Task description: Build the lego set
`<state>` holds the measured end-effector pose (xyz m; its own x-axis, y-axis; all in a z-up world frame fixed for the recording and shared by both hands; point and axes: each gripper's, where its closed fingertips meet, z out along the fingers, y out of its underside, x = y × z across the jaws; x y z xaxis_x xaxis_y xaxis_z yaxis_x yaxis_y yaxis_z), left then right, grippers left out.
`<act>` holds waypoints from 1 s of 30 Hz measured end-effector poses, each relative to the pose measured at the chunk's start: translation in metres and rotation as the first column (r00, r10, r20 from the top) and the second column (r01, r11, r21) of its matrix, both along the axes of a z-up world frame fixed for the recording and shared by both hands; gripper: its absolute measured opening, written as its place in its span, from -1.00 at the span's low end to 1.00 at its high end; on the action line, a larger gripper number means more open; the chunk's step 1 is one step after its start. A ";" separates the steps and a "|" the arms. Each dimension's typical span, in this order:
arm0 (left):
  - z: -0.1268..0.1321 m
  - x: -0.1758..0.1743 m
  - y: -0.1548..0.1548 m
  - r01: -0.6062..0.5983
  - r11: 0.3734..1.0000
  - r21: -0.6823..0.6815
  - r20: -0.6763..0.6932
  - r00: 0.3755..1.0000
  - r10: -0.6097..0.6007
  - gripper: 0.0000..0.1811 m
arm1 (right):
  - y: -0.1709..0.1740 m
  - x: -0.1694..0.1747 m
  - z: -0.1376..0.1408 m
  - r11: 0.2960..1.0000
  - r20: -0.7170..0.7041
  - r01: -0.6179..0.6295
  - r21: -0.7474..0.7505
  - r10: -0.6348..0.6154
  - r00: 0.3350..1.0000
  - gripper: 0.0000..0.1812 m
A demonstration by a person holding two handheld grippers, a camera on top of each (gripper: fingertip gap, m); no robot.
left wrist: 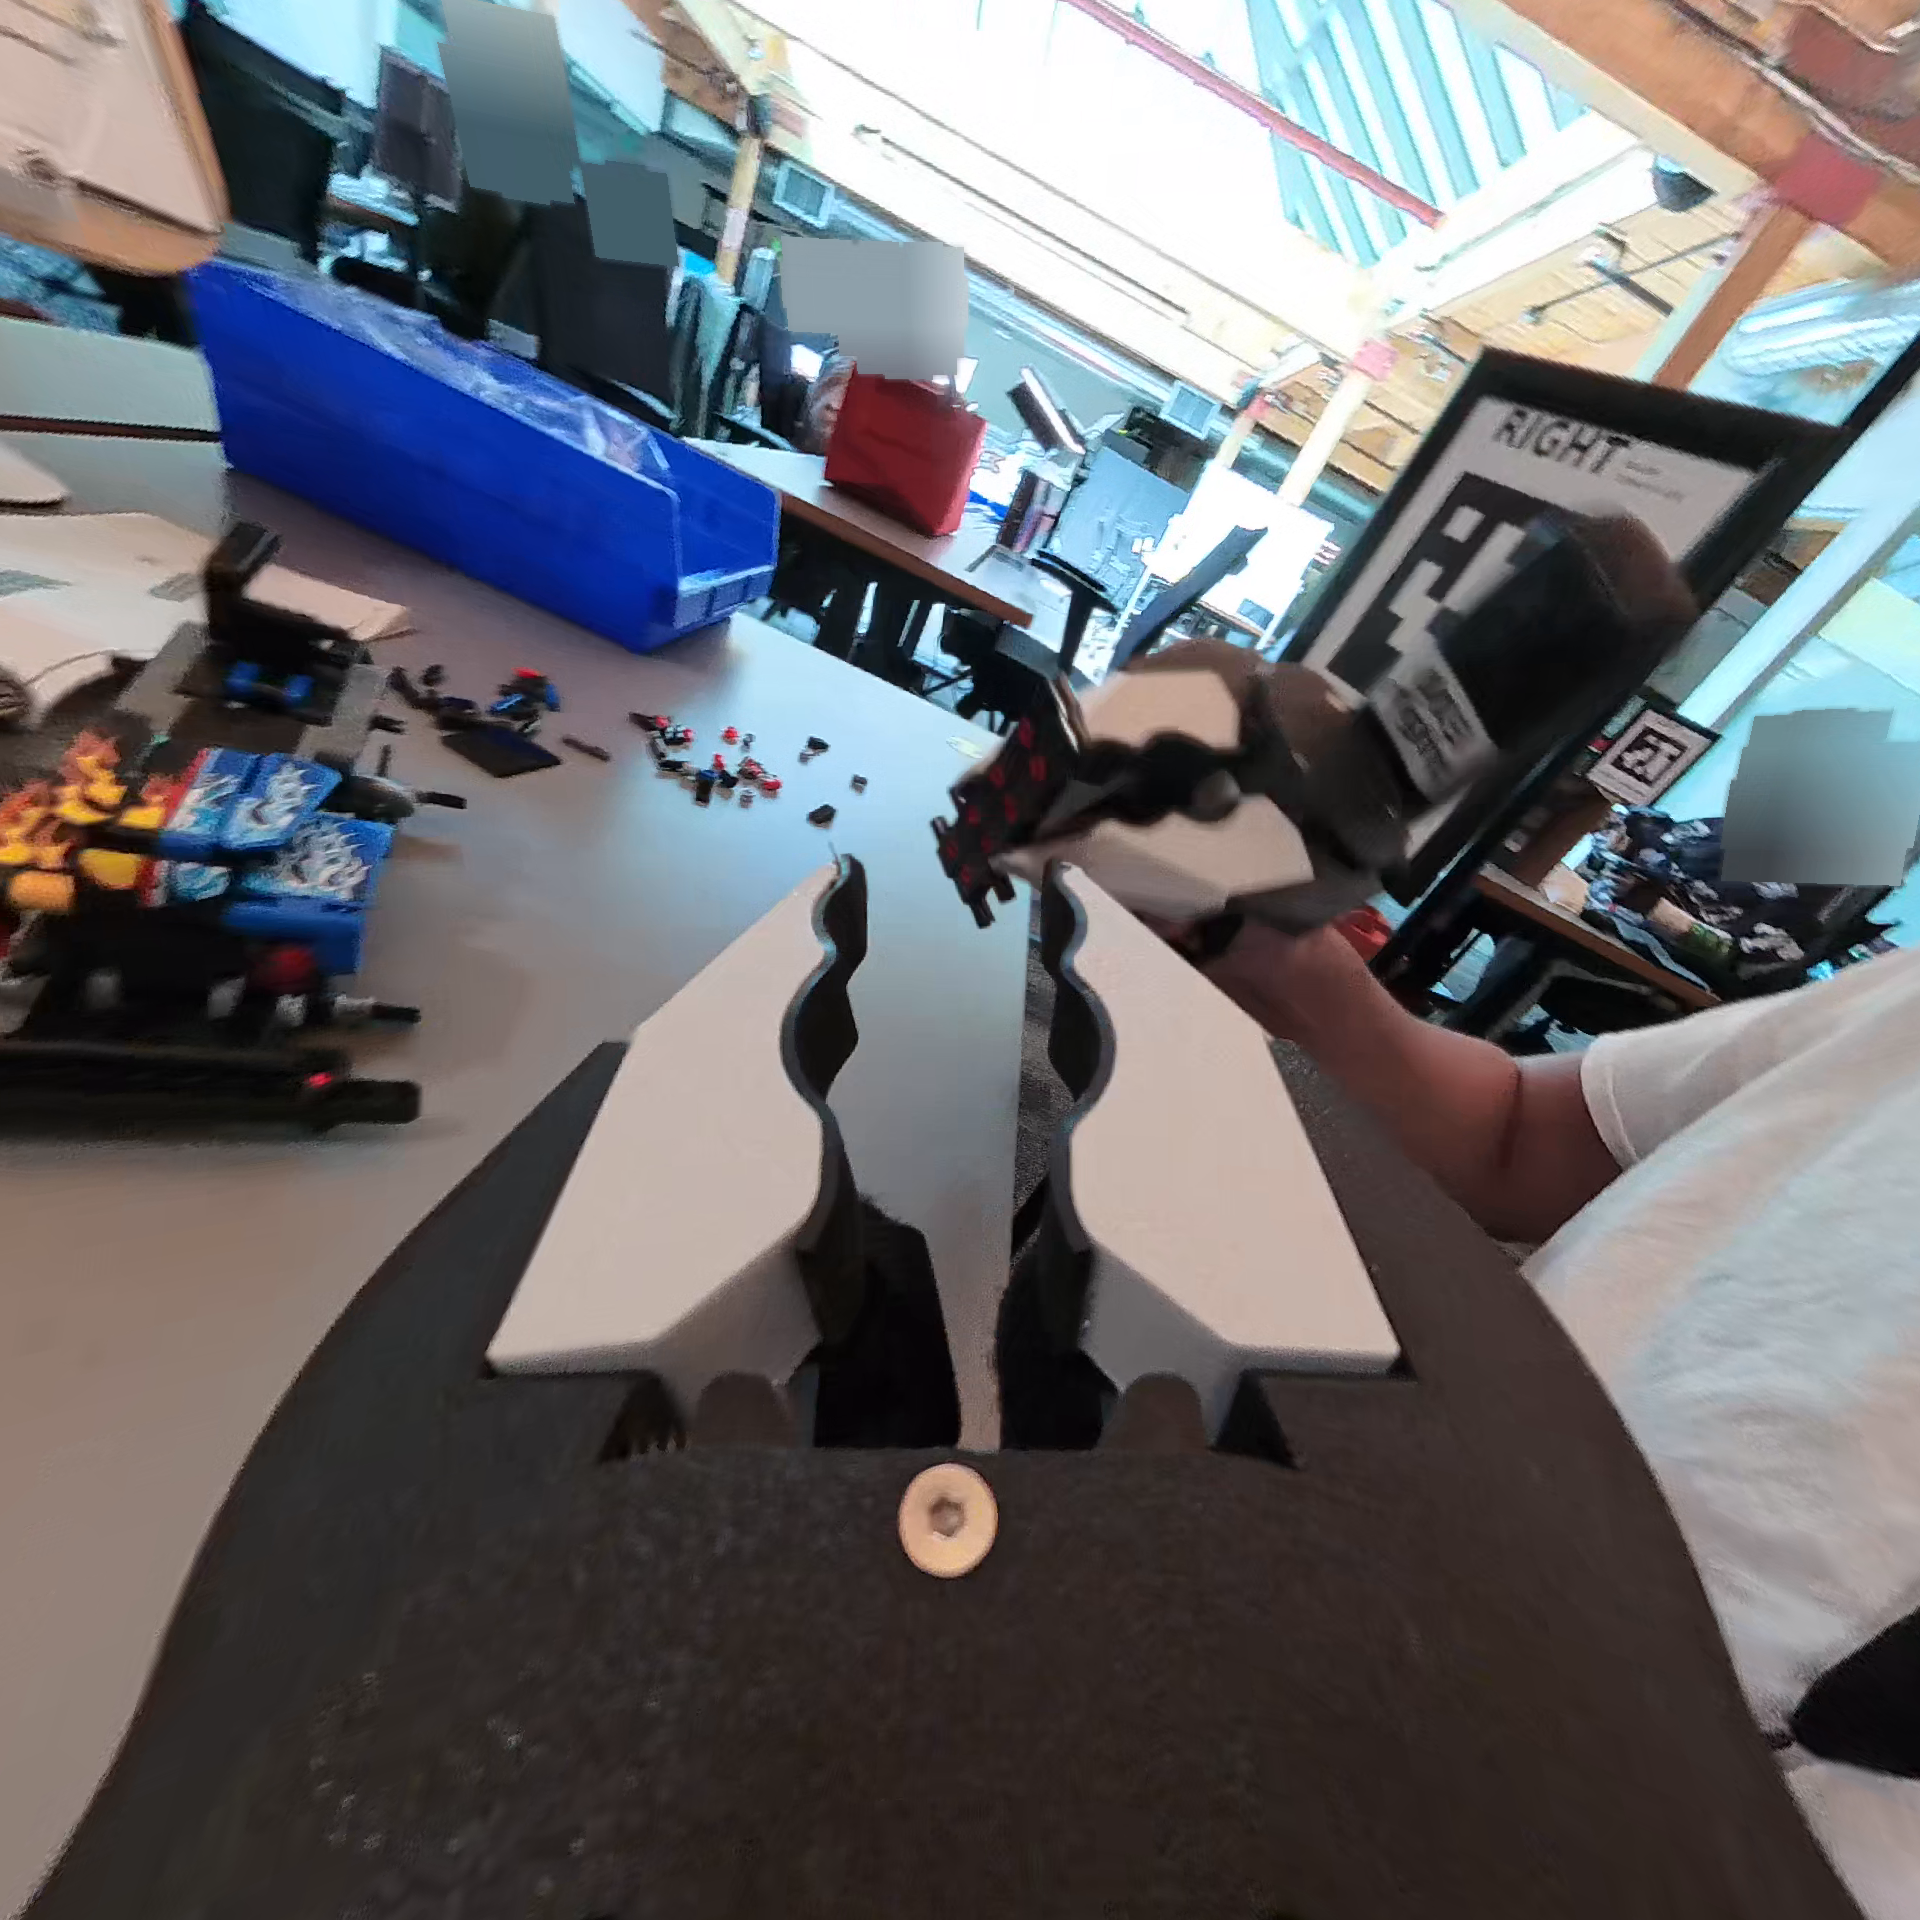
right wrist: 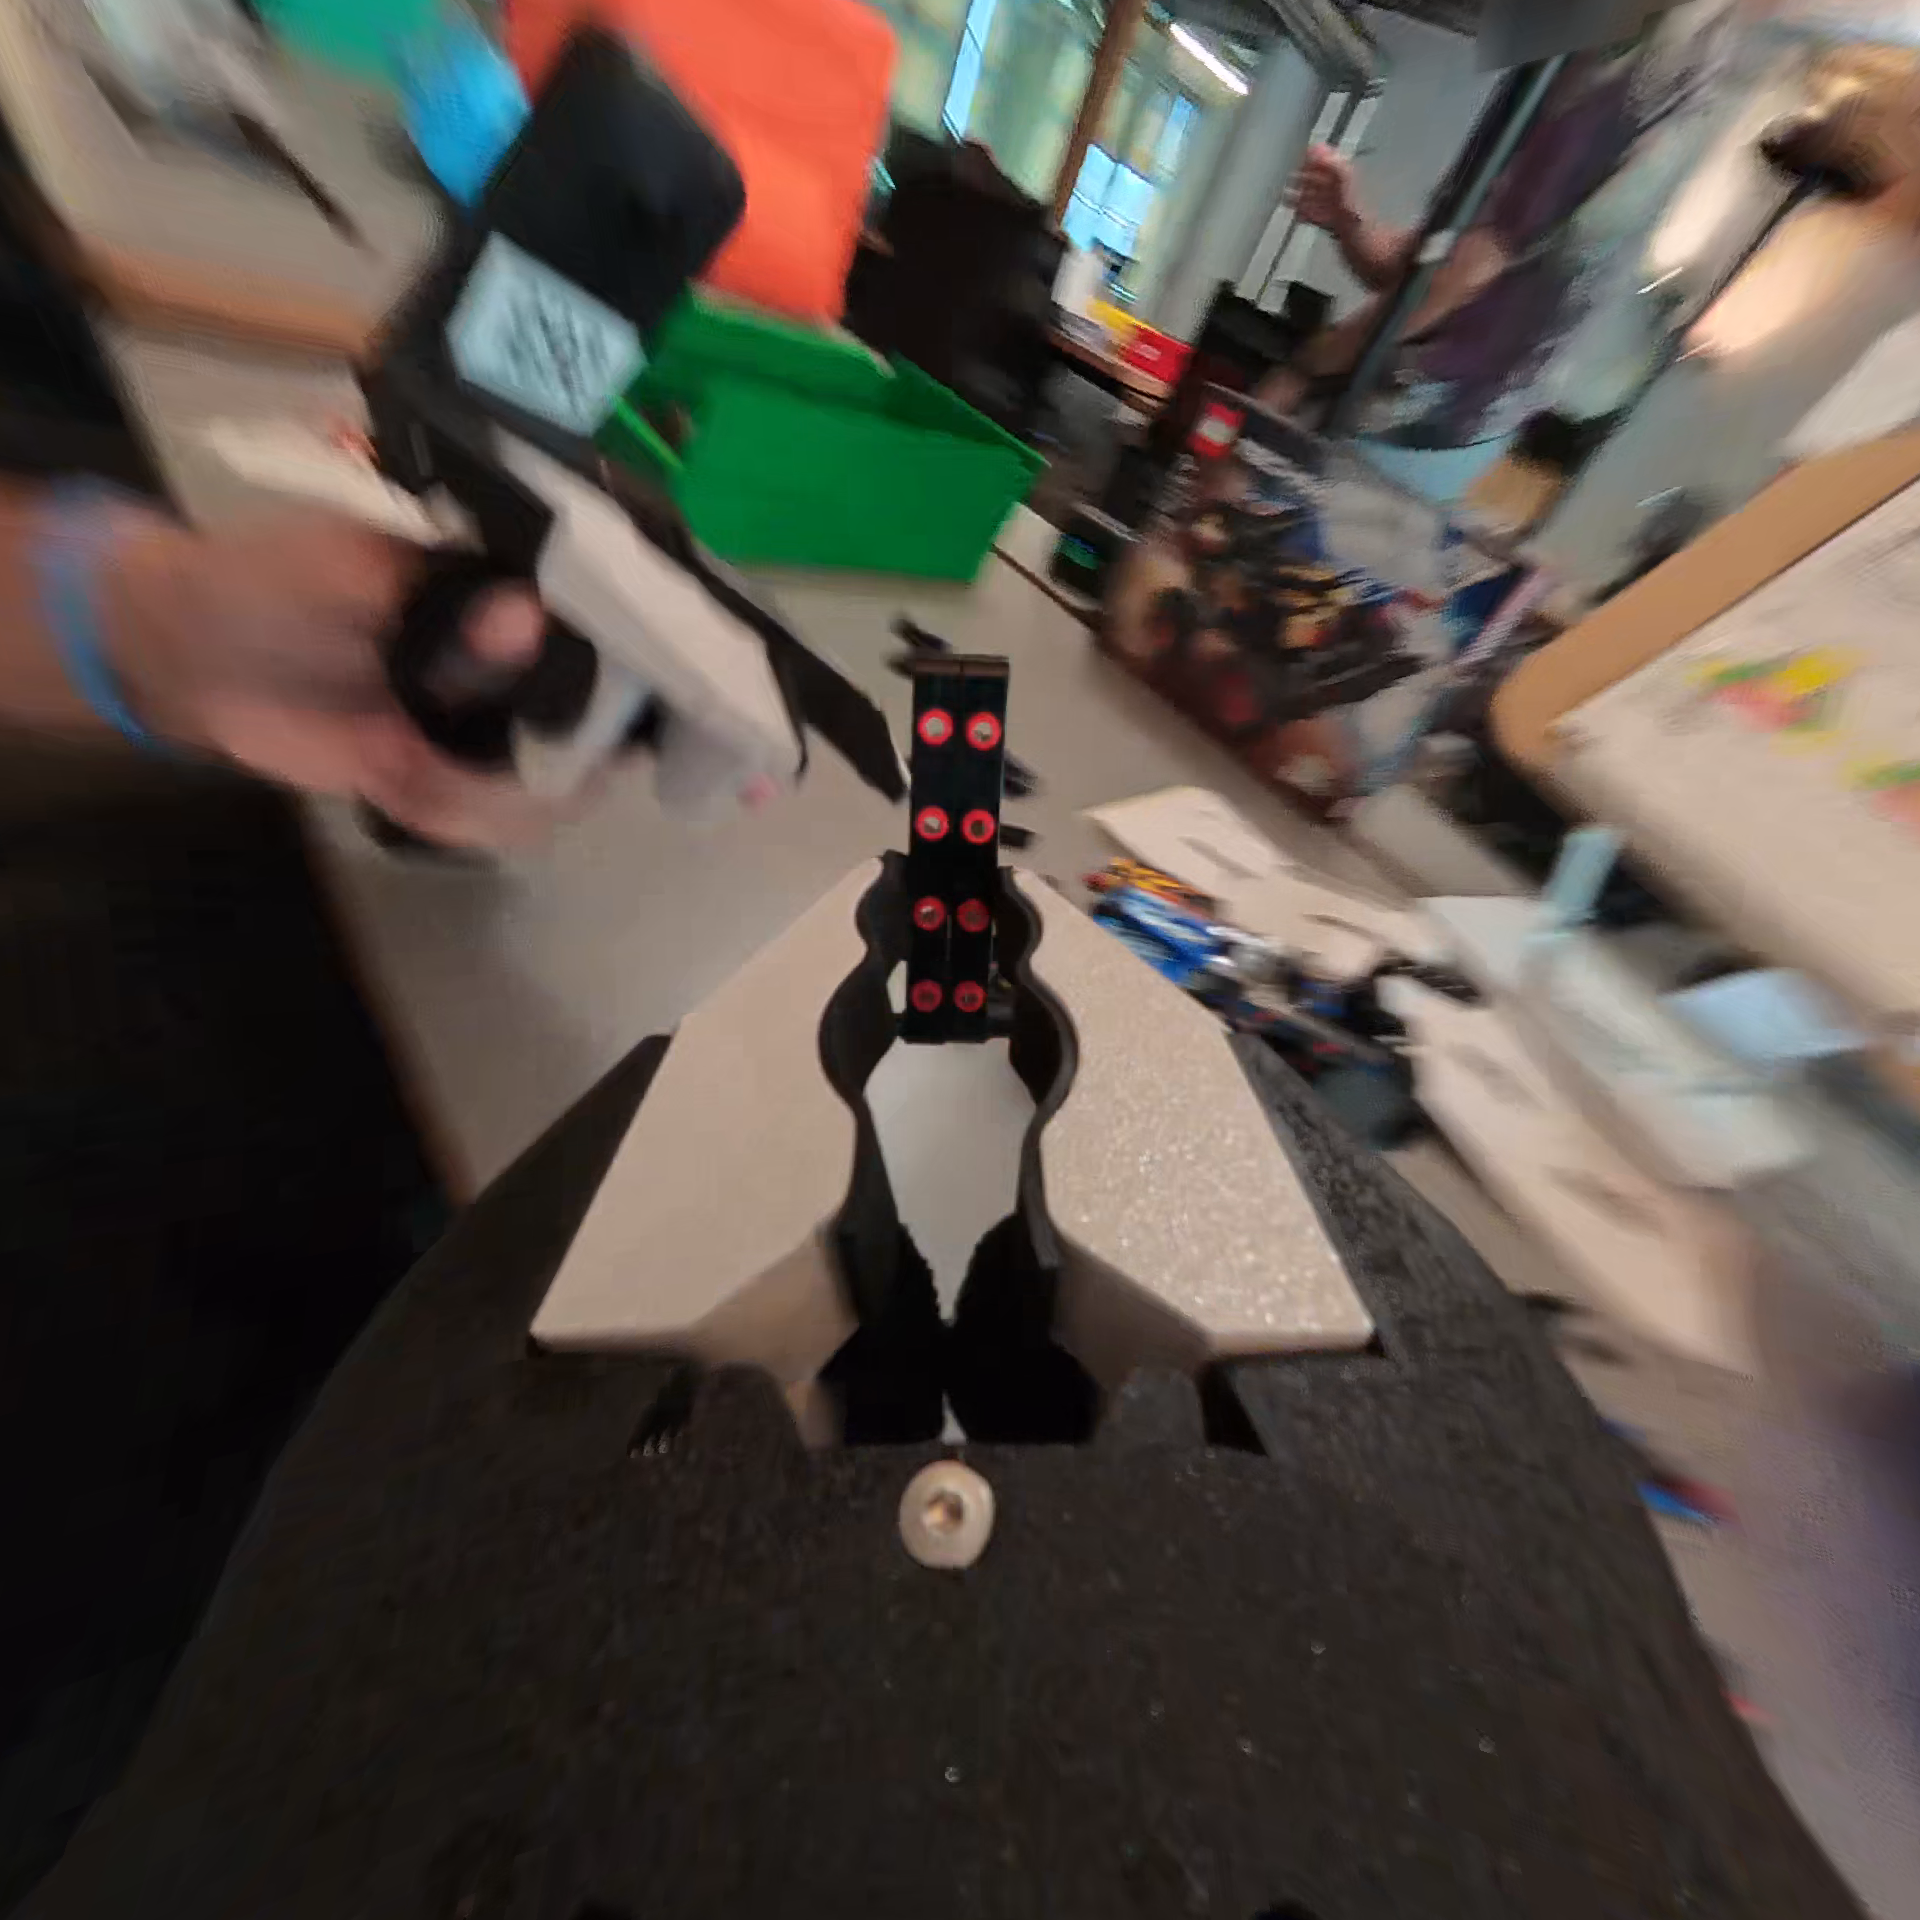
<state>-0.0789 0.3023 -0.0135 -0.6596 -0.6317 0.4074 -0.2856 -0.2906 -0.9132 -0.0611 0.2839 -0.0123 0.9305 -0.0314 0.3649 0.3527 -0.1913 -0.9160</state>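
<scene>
The right gripper (right wrist: 951, 883) has its jaws clamped on a black lego beam (right wrist: 956, 847) with red pins, which stands upright beyond the tips, lifted off the desk (left wrist: 582, 935). The left gripper (left wrist: 951, 883) is empty, jaws apart, hanging near the desk's far edge with bare surface below.

The left wrist view alone shows the partly built blue and black lego model (left wrist: 208, 894) at the left, loose small pieces (left wrist: 717, 764) scattered mid-desk and a blue bin (left wrist: 468, 457) behind them. The right wrist view, heavily blurred, alone shows a green bin (right wrist: 831, 468) and the lego box (right wrist: 1278, 603) standing past the beam.
</scene>
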 end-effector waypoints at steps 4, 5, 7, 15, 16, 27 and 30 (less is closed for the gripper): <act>-0.001 -0.001 0.003 0.010 1.000 0.023 -0.082 0.997 -0.008 -0.70 | 0.006 0.000 -0.011 0.979 0.477 0.191 -0.066 -0.138 0.868 -0.83; -0.004 -0.002 0.002 0.016 0.999 0.037 -0.101 0.995 -0.012 -0.71 | 0.007 0.000 -0.012 0.974 0.525 0.217 -0.064 -0.151 0.838 -0.83; -0.007 -0.004 0.002 0.020 0.999 0.044 -0.118 0.993 -0.014 -0.73 | 0.008 0.001 -0.015 0.966 0.550 0.242 -0.090 -0.154 0.821 -0.83; -0.025 -0.004 -0.002 0.041 0.995 0.089 -0.207 0.978 -0.021 -0.91 | 0.015 -0.003 -0.038 0.944 0.631 0.271 -0.186 -0.097 0.770 -0.83; -0.028 -0.004 -0.001 0.036 0.997 0.070 -0.232 0.973 -0.019 -0.92 | 0.015 -0.002 -0.041 0.944 0.631 0.268 -0.195 -0.088 0.771 -0.83; -0.035 0.007 0.008 0.090 0.994 -0.064 -0.299 0.949 -0.105 -0.60 | 0.008 0.019 -0.065 0.927 0.493 0.098 -0.363 0.102 0.864 -0.83; -0.026 0.015 0.025 0.091 0.995 0.035 -0.209 0.975 -0.082 -0.59 | -0.014 0.057 -0.090 0.815 0.267 -0.040 -0.579 0.236 0.935 -0.83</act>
